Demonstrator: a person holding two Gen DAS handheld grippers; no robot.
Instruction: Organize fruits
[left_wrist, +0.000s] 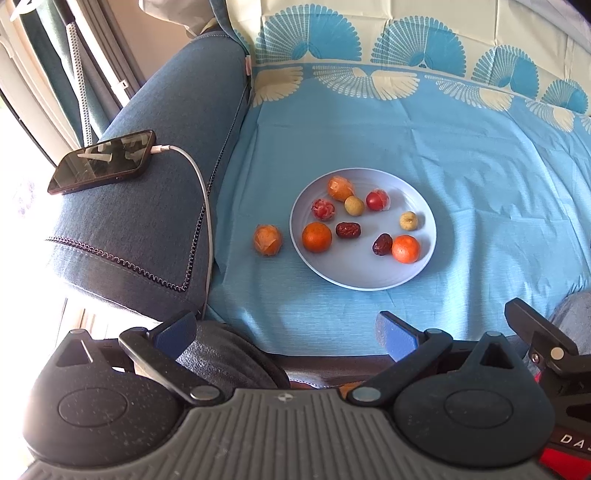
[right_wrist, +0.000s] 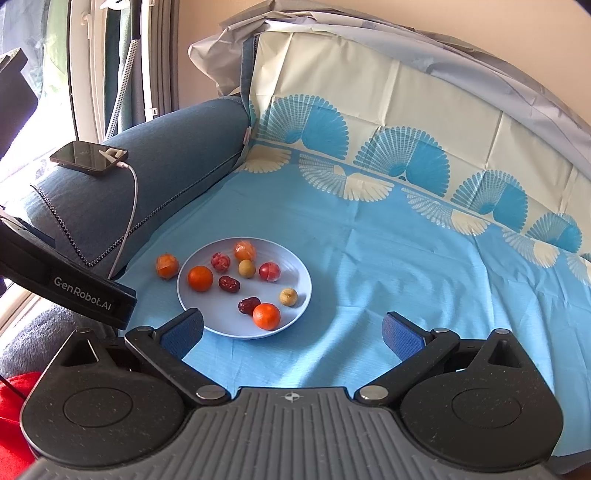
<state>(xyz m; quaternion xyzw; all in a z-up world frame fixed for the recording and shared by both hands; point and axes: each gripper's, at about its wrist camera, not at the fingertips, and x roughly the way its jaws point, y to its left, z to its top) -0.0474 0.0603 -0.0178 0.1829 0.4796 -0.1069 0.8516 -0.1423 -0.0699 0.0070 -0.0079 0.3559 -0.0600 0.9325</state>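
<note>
Both tools are hanging back w/ jaws spread wide, gripping nothing: left tool (left_wrist: 288, 328), right tool (right_wrist: 293, 330). Nine fruits are sitting on the plate (left_wrist: 424, 251); one stray orange (left_wrist: 267, 240) is lying on the blue sheet (left_wrist: 480, 166) just left of the plate, near the sofa arm (left_wrist: 177, 166).

Risks, as a judgement: the orange is sitting on soft cloth, so a nudge from a finger is likely sending it rolling toward the gap by the arm. It appears to be wrapped in film, so pads may be slipping. Dropping it in hard could be knocking the crowded fruits, esp. the near mandarin (left_wrist: 317, 237), off the rim. The cable (left_wrist: 199, 173) is hanging close on that side & could be snagging the left tool.
</note>
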